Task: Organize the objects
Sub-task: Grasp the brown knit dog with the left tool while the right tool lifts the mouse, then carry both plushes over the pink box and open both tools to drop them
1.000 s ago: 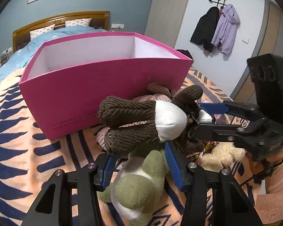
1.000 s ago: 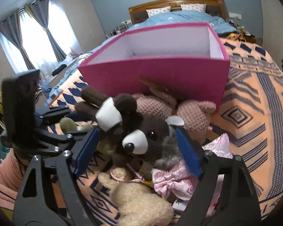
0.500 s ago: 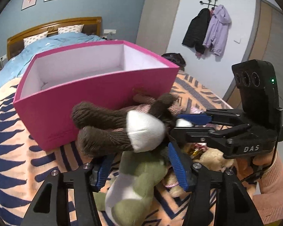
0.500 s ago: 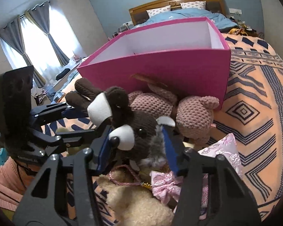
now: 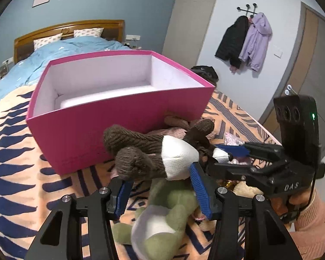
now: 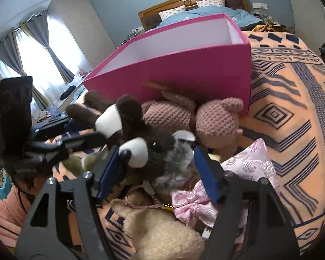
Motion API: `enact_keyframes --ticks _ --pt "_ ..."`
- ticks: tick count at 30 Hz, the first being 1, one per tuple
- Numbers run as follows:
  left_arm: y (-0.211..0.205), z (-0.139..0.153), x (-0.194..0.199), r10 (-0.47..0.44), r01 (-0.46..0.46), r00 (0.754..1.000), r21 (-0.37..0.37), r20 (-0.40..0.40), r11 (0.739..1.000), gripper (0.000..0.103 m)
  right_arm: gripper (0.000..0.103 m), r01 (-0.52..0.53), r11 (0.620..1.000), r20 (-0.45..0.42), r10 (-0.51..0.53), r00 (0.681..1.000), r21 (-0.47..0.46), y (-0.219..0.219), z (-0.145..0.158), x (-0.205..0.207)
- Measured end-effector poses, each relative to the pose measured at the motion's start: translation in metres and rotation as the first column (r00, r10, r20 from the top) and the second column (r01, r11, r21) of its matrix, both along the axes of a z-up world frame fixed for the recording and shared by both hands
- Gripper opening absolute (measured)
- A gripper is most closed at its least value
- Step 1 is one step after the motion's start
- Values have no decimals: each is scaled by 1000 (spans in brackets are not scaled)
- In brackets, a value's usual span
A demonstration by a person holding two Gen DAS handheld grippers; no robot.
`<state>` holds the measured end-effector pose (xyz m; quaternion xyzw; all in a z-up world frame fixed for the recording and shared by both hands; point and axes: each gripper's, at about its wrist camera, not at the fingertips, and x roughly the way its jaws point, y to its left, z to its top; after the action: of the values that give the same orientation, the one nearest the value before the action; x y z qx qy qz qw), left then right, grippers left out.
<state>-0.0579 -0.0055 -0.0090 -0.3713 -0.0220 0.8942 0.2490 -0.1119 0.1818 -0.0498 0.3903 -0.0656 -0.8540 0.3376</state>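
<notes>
left wrist | left gripper (image 5: 160,191) clamps brown plush (image 5: 149,156) | pink box (image 5: 119,117) behind

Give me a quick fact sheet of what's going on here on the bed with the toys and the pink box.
Place: bedroom, patterned blanket on the bed
Container: pink box, open top, nothing visible inside
Toy being handled: brown plush, in front of the box, above the other toys
Left gripper: clamped on its body, jaws just closing slightly
Right gripper: jaws just opened wider around its head; grip unclear
Other toys: green plush, pink knitted bear, cream plush
</notes>
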Motion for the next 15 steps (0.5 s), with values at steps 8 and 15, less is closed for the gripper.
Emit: enact_keyframes --ticks 8,15 --pt "2 -3 -6 13 -13 1000 -25 26 1000 53 56 -24 1000 -13 24 1000 -7 -4 -2 -3" --pt "8 6 3 -45 45 999 11 -2 999 53 51 -42 999 -99 43 994 20 -7 21 5"
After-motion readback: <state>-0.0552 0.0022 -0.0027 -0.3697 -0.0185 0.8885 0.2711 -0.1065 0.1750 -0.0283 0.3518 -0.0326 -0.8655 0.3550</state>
